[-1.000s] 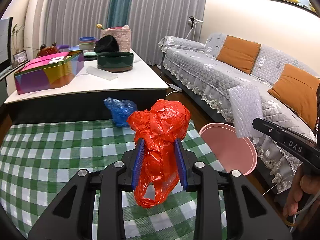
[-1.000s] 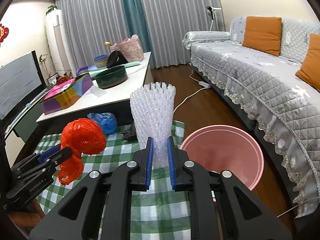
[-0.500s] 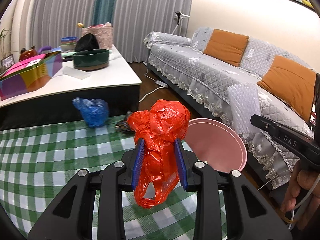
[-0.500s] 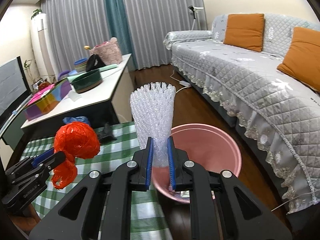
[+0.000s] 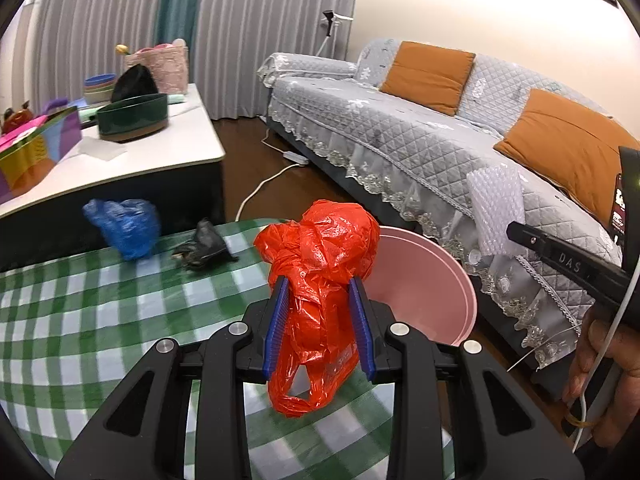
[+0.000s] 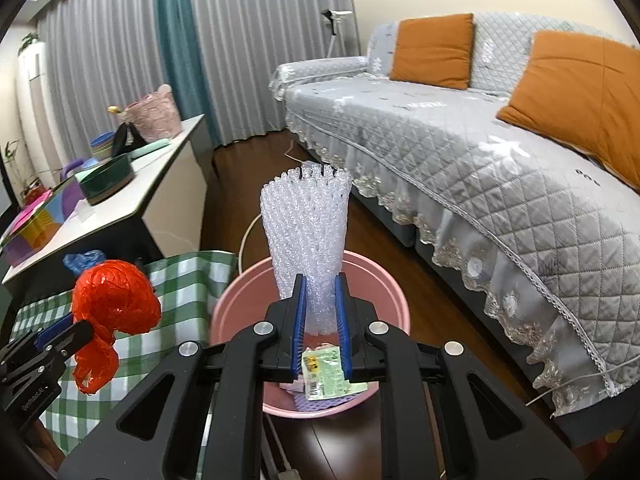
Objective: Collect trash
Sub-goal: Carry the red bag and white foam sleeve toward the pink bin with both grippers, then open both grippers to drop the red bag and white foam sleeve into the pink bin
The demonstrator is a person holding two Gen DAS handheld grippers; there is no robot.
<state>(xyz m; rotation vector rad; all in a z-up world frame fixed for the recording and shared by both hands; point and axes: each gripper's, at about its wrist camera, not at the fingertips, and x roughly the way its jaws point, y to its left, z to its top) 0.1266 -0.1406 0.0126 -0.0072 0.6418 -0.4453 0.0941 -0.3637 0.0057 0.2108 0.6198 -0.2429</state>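
My left gripper (image 5: pixel 320 328) is shut on a crumpled red plastic bag (image 5: pixel 320 256), held above the green checked tablecloth (image 5: pixel 80 320) near its right edge, beside the pink bin (image 5: pixel 424 284). My right gripper (image 6: pixel 320 328) is shut on a sheet of clear bubble wrap (image 6: pixel 306 224), held upright over the pink bin (image 6: pixel 240 292), which holds a green packet (image 6: pixel 328 372) and other scraps. The red bag (image 6: pixel 114 300) shows at the left of the right wrist view. A blue bag (image 5: pixel 124 226) and a black scrap (image 5: pixel 204 246) lie at the cloth's far edge.
A white low table (image 5: pixel 168 148) behind the cloth carries a dark green bowl (image 5: pixel 134 118), a colourful box (image 5: pixel 36 152) and a pink basket (image 5: pixel 160 64). A grey sofa (image 6: pixel 480 152) with orange cushions runs along the right. A white cable (image 5: pixel 260 192) lies on the wood floor.
Both grippers have moved right towards the pink bin. The bubble wrap now hangs over the bin's opening and the red bag sits closer to its rim. Both grips are unchanged.
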